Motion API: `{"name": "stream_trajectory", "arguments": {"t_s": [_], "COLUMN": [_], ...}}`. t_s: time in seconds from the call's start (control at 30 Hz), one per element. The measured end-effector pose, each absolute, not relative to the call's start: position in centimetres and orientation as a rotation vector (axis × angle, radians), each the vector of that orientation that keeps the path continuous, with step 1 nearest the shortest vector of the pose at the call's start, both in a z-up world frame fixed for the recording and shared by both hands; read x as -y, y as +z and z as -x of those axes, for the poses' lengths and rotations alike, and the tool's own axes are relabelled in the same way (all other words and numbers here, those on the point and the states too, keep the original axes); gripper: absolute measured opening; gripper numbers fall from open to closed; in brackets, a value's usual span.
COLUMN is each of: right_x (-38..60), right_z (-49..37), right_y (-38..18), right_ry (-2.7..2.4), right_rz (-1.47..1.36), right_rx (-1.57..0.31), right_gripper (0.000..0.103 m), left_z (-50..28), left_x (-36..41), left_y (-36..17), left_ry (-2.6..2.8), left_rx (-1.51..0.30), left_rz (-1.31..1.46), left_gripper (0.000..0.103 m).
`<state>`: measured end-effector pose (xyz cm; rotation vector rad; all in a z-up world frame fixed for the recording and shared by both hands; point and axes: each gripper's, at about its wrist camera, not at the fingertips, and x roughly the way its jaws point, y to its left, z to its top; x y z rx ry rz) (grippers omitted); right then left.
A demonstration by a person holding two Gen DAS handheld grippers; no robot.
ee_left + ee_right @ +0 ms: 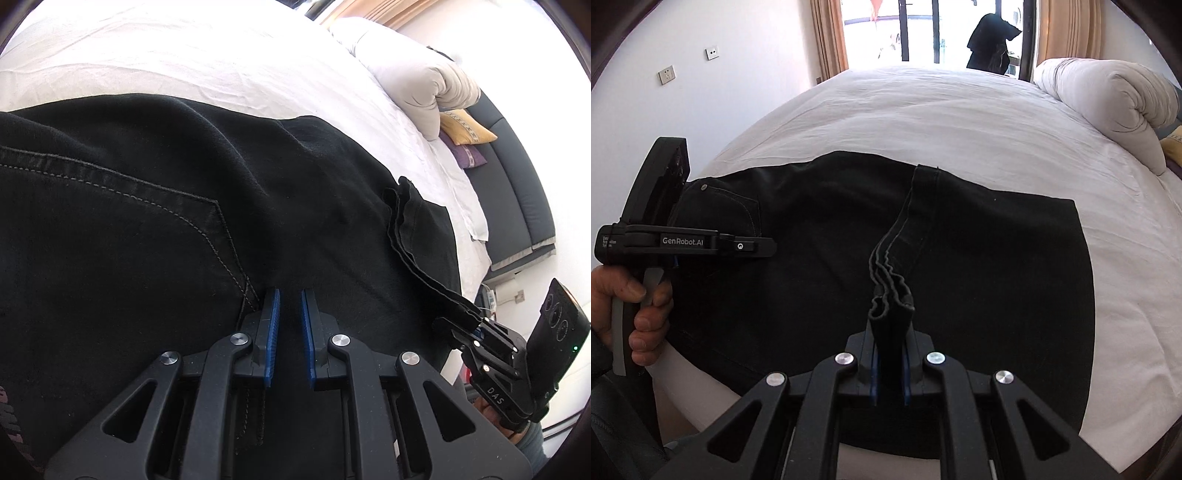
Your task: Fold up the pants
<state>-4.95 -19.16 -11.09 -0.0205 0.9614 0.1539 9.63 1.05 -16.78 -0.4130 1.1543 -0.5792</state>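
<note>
Black pants (979,258) lie folded on a white bed (923,110), waist end to the left. They fill most of the left wrist view (147,221). My right gripper (891,334) is shut on the bunched hem edges of the pants (890,291) and holds them lifted above the lower layer; it shows at the right of the left wrist view (476,326). My left gripper (289,295) is open with a small gap between its blue pads, just above the fabric near the back pocket seam (221,236). In the right wrist view it (768,247) hovers over the waist area.
A rolled white duvet (1108,107) lies at the bed's right end, with yellow (467,127) and purple (469,157) cushions beyond it. A dark headboard (517,192) stands there. A window with curtains (827,37) and a dark hanging garment (991,40) lie past the bed.
</note>
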Motion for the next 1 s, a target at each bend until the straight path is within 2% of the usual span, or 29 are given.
{"name": "stream_trajectory", "arguments": {"t_s": [0.2, 0.23, 0.27, 0.33, 0.6, 0.7, 0.73, 0.77, 0.83, 0.9, 1.0], "right_x": [17.8, 17.3, 16.9, 16.2, 13.4, 12.1, 11.8, 11.2, 10.3, 9.3, 8.3], "right_z": [5.8, 6.0, 6.2, 6.6, 9.1, 9.3, 9.3, 9.3, 9.3, 9.3, 9.1], "right_y": [-10.6, -10.5, -10.5, -10.4, -9.5, -9.1, -8.9, -8.7, -8.5, -8.4, -8.4], "right_ry": [0.126, 0.126, 0.126, 0.122, 0.144, 0.159, 0.165, 0.172, 0.184, 0.194, 0.215], "right_rz": [0.074, 0.094, 0.113, 0.147, 0.25, 0.27, 0.274, 0.279, 0.293, 0.308, 0.315], "right_rx": [-0.921, -0.914, -0.906, -0.891, -0.846, -0.839, -0.84, -0.841, -0.839, -0.836, -0.839], "right_gripper": [0.011, 0.011, 0.011, 0.011, 0.011, 0.011, 0.011, 0.011, 0.011, 0.011, 0.011], "left_z": [-10.1, -10.2, -10.3, -10.4, -12.9, -13.1, -13.1, -13.0, -12.6, -12.6, -12.6], "left_x": [0.1, 0.5, 1.0, 1.7, 5.1, 6.0, 6.1, 6.4, 6.3, 5.5, 4.3], "left_y": [-15.3, -15.2, -15.1, -14.7, -14.3, -14.8, -14.8, -14.8, -15.1, -14.9, -14.3], "left_ry": [-0.592, -0.611, -0.636, -0.685, -0.785, -0.788, -0.79, -0.787, -0.768, -0.76, -0.755], "left_rx": [-1.221, -1.243, -1.259, -1.247, -1.31, -1.34, -1.338, -1.344, -1.356, -1.338, -1.315], "left_rz": [0.464, 0.496, 0.532, 0.612, 0.707, 0.692, 0.689, 0.669, 0.641, 0.642, 0.625], "left_gripper": [0.014, 0.026, 0.055, 0.087, 0.087, 0.084, 0.068, 0.043, 0.022, 0.013, 0.007]}}
